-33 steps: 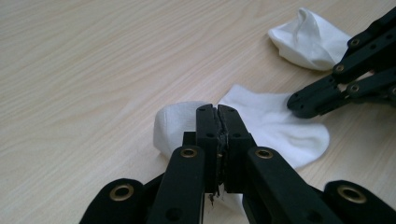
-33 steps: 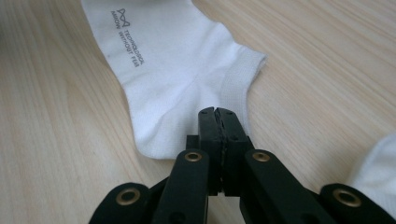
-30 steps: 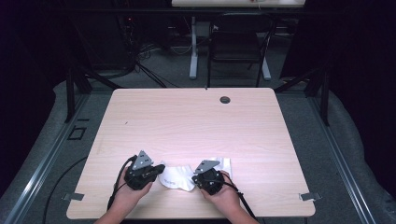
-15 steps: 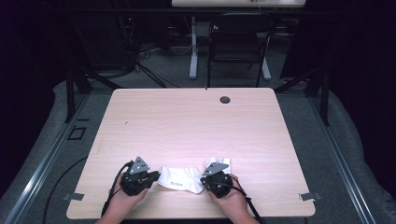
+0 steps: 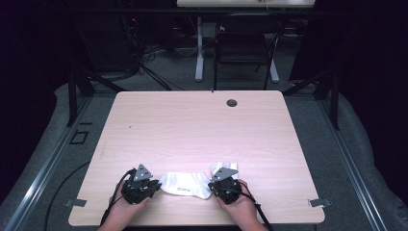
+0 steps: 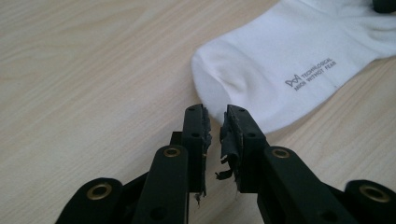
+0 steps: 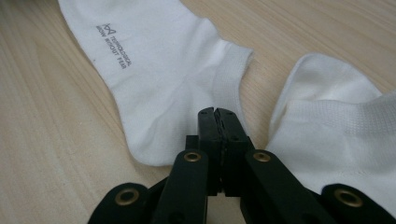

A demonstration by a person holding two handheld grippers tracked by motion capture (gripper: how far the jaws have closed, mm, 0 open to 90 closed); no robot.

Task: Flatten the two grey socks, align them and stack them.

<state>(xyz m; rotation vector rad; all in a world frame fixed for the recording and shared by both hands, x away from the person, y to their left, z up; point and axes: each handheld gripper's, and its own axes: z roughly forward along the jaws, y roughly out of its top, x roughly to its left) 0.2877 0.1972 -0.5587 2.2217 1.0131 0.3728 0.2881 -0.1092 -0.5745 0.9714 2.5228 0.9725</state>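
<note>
Nearest the person's edge of the pale wooden bench [image 5: 192,125], both hands held black two-jaw tools at either end of a flat white ankle sock with small grey lettering [image 5: 185,184]. The left tool [image 5: 155,183] had just been opening; in its own view [image 6: 215,122] a narrow gap stood between the frayed pads, released, with the sock's rounded toe [image 6: 261,74] just beyond the tips and nothing between them. The right tool [image 5: 212,185] was clenched; its own view [image 7: 218,113] showed the jaws pressed together over the sock's ribbed cuff [image 7: 229,70], though whether cloth was pinched could not be told. That view also showed a second white sock, folded [image 7: 336,126], just beside. Farther off, the high view gave broad bare benchtop up to a small dark round grommet [image 5: 232,103] near the far edge.
</note>
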